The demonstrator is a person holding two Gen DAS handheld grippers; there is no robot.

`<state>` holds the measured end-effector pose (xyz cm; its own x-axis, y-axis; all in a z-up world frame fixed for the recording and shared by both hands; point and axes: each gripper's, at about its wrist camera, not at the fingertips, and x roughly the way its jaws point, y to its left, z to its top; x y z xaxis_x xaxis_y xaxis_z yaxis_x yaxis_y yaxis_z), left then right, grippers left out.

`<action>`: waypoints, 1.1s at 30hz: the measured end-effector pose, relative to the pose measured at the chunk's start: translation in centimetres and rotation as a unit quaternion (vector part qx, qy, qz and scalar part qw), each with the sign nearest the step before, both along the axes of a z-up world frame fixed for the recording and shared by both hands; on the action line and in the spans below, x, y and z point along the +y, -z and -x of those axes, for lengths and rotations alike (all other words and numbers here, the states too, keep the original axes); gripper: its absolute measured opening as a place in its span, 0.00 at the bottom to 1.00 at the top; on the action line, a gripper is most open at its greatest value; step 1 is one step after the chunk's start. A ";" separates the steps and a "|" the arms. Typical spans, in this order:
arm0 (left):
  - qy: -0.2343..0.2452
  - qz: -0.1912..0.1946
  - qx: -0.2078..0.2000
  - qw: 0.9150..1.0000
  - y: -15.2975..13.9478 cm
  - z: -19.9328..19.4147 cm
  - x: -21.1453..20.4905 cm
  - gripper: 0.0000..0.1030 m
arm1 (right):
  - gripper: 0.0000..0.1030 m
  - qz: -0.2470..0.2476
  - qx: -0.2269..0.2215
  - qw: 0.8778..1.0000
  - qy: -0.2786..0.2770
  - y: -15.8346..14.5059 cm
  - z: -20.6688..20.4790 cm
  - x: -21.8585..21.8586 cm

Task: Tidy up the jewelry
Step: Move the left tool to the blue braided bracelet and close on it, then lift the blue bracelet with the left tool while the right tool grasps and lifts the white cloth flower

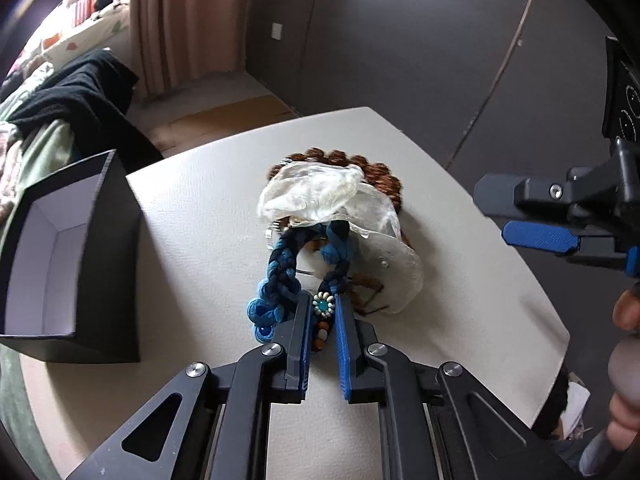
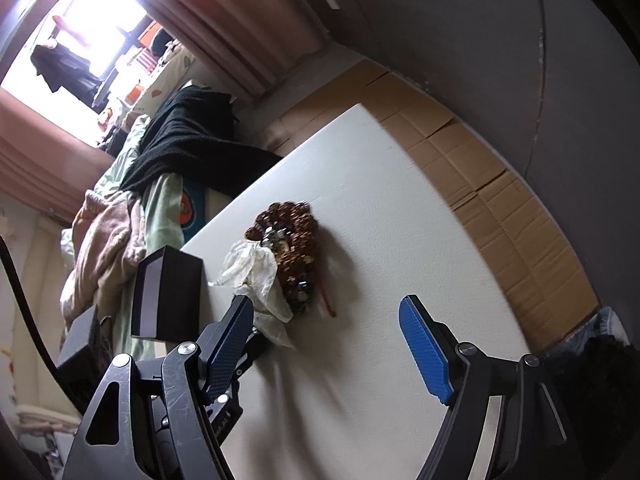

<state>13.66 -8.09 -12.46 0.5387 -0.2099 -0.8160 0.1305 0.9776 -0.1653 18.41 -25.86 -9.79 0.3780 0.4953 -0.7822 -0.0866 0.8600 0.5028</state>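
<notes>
A jewelry pile lies mid-table: a brown bead necklace [image 1: 372, 170], a sheer white pouch [image 1: 320, 194] and a blue braided cord necklace [image 1: 282, 270] with a beaded flower pendant [image 1: 323, 305]. My left gripper [image 1: 323, 308] is shut on the pendant end of the braided necklace, low over the table. My right gripper [image 2: 326, 316] is open and empty, hovering right of the pile; it also shows in the left wrist view [image 1: 532, 220]. The pile shows in the right wrist view as brown beads [image 2: 294, 236] and the pouch [image 2: 252, 268].
An open black box [image 1: 68, 264] with a white inside stands at the table's left edge, also in the right wrist view [image 2: 166, 292]. The white table [image 1: 200, 216] ends close behind the pile. Clothes and bedding lie left; cardboard [image 2: 480, 168] covers the floor.
</notes>
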 end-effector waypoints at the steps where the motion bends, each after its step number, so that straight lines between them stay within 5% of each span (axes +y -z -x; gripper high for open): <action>1: -0.003 0.006 -0.004 1.000 -0.3 0.0 0.3 0.01 | 0.75 -0.002 0.002 1.000 -0.005 0.2 -0.1 0.4; 15: -0.047 0.120 -0.069 0.989 -6.2 1.8 5.8 0.01 | 0.67 -0.066 0.003 0.997 -0.043 1.0 -1.0 4.1; 26: -0.070 0.147 -0.084 0.983 -8.0 3.2 9.2 0.00 | 0.61 -0.015 -0.001 0.998 -0.068 1.8 -0.6 7.2; 29: -0.071 0.148 -0.058 0.985 -7.0 2.7 9.0 0.00 | 0.31 0.013 0.011 0.997 -0.069 2.6 -0.8 7.5; 30: -0.068 0.144 -0.048 0.986 -6.6 2.5 8.7 0.00 | 0.05 0.010 0.030 0.997 -0.073 3.4 -0.9 7.5; 33: -0.061 0.132 -0.026 0.989 -5.9 2.1 7.9 0.12 | 0.05 -0.007 0.040 0.997 -0.059 3.7 -0.8 6.6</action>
